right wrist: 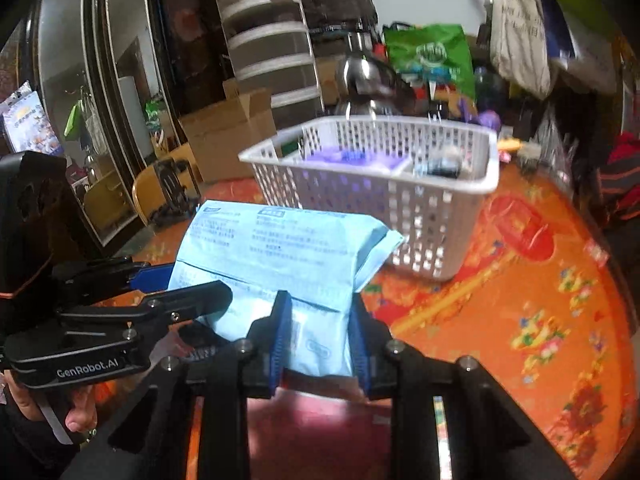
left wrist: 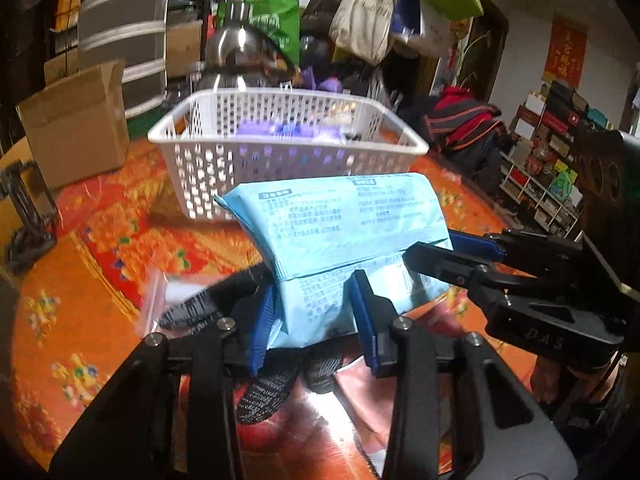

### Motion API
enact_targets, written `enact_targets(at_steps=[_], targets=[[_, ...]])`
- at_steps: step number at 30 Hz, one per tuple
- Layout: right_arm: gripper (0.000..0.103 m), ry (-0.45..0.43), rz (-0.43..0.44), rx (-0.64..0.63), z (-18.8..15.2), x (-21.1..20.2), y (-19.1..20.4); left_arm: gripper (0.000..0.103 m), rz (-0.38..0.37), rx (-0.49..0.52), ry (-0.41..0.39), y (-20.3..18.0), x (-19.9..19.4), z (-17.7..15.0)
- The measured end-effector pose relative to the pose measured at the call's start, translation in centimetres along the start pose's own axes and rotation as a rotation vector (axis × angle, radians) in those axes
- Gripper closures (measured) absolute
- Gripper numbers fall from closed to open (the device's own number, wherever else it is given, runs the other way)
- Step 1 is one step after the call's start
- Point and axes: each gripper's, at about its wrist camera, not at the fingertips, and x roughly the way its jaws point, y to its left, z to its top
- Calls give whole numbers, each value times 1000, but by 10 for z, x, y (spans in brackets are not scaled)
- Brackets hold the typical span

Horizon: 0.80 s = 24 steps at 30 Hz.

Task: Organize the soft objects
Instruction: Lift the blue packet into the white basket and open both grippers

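Blue ribbed pads of the left gripper (left wrist: 316, 316) pinch the near end of a soft pale-blue plastic pack printed with small text (left wrist: 336, 224), jaws closed in on it from both sides. From the right, the right gripper (left wrist: 448, 248) clamps the same pack at its other near corner — in its own view its blue pads (right wrist: 282, 336) squeeze the pack (right wrist: 280, 248) between them, the plastic bulging between the fingers. Both grips hold the pack clear of the round table with its orange and red flowered cloth (left wrist: 100, 240), tilted with its far end raised. Below it, near the left gripper, lie a black knitted item (left wrist: 264, 392) and a clear bag (left wrist: 160, 304), both blurred. Just beyond the pack stands a white perforated plastic basket (left wrist: 288, 140) holding something purple (left wrist: 272, 128) — too blurred to name. A brown cardboard box (left wrist: 76, 124) sits far left, and a person's hand (right wrist: 80, 404) grips the left gripper's handle.
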Motion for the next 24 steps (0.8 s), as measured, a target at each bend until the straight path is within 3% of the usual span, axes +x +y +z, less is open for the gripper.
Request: enact_targets(at_steps=[5, 13, 19, 24], targets=[[77, -58, -35, -31, 30, -22, 8, 68, -7, 11, -66, -4, -25, 33], [77, -110, -73, -53, 121, -20, -4, 68, -10, 16, -131, 5, -29, 127], [77, -69, -84, -21, 162, 23, -28, 68, 11, 30, -100, 23, 16, 192], [77, -6, -79, 29, 178, 77, -60, 68, -4, -23, -27, 50, 82, 220]])
